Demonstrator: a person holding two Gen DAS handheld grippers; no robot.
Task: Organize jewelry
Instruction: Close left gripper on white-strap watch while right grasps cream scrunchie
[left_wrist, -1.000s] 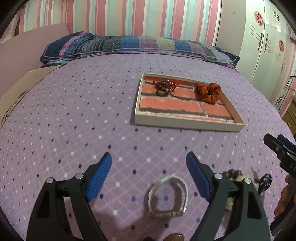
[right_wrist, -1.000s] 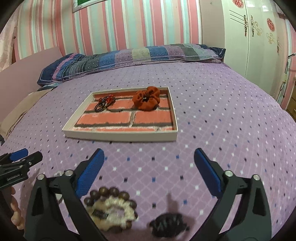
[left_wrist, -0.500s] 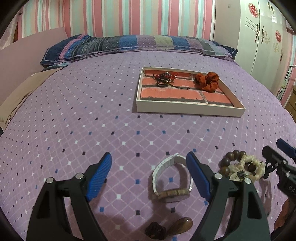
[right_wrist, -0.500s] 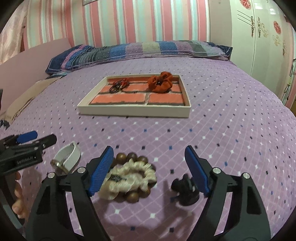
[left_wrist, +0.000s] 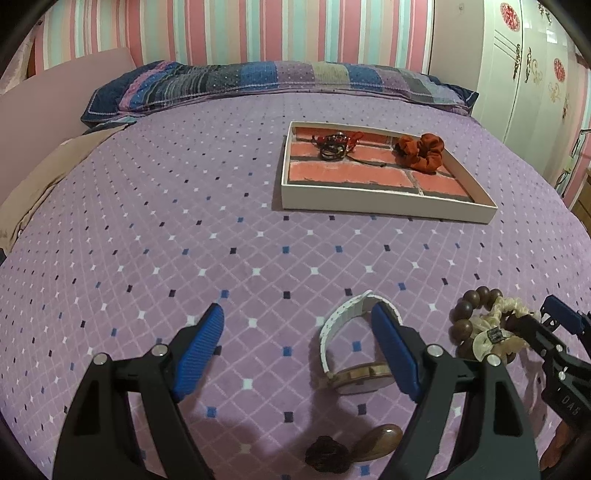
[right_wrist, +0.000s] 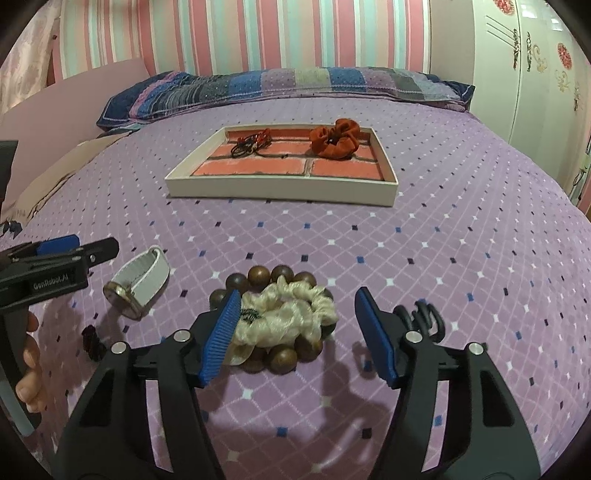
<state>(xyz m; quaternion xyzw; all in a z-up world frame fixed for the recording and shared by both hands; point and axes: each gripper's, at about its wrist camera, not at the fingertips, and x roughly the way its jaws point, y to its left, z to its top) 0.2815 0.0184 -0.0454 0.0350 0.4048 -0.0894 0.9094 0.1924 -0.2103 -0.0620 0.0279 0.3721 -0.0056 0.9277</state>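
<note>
A white-rimmed tray with a brick-pattern floor lies on the purple bed. It holds a red-black bracelet bundle and an orange scrunchie. My left gripper is open and empty; a white-strap watch lies by its right finger. My right gripper is open and empty, just above a cream scrunchie ringed by a brown bead bracelet.
A black claw clip lies behind my right gripper's right finger. A dark hair tie and a brown oval clip lie near the front. A striped pillow lies at the bed's head; a white wardrobe stands right.
Both grippers have pulled back and tilted up, so the loose jewelry sits farther ahead in both views. The right gripper now centres on the cream scrunchie. Nothing was picked up.
</note>
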